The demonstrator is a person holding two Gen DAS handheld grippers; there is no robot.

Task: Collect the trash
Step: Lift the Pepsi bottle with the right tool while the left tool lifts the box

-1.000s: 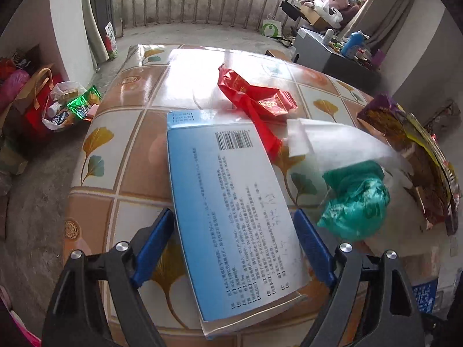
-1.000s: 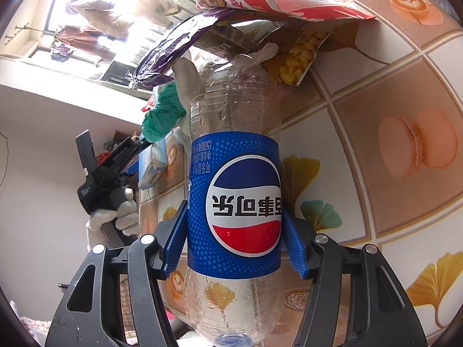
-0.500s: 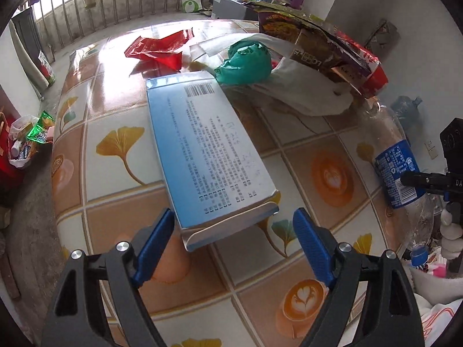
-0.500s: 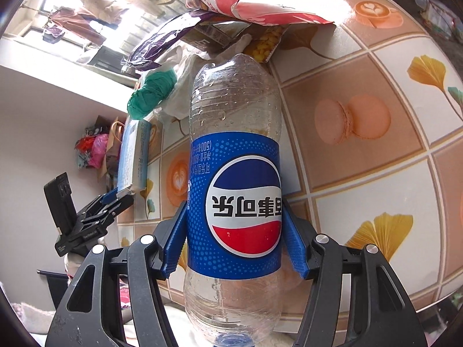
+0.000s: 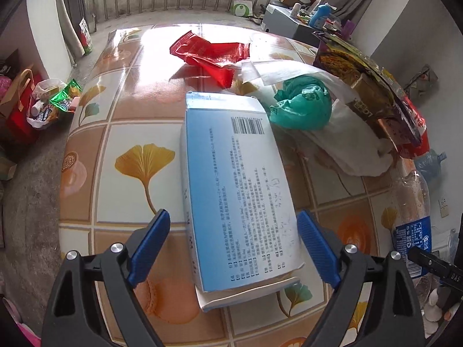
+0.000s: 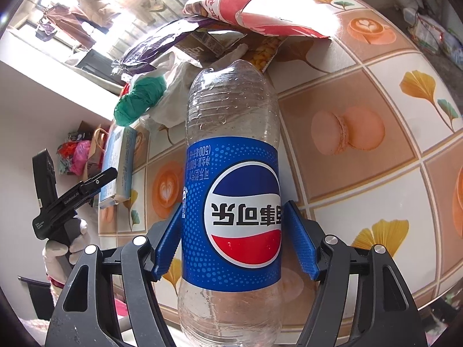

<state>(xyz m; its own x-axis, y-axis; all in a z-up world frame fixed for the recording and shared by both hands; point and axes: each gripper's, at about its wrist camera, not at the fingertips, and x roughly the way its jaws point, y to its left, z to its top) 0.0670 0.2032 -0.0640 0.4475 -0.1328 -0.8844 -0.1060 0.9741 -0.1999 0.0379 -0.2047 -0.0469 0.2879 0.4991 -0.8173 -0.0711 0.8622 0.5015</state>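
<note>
My left tongs (image 5: 233,235) are opening, pads astride the blue box (image 5: 237,190) lying flat on the tiled surface (image 5: 121,133), no contact. My right tongs (image 6: 233,240) are opening; the Pepsi bottle (image 6: 231,190) sits between the pads, gaps on both sides. Green bag (image 5: 302,110) and red wrapper (image 5: 209,55) lie beyond the box

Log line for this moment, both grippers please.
left gripper: opening, blue box between jaws, not gripped | right gripper: opening, cola bottle between jaws, pads clear
</note>
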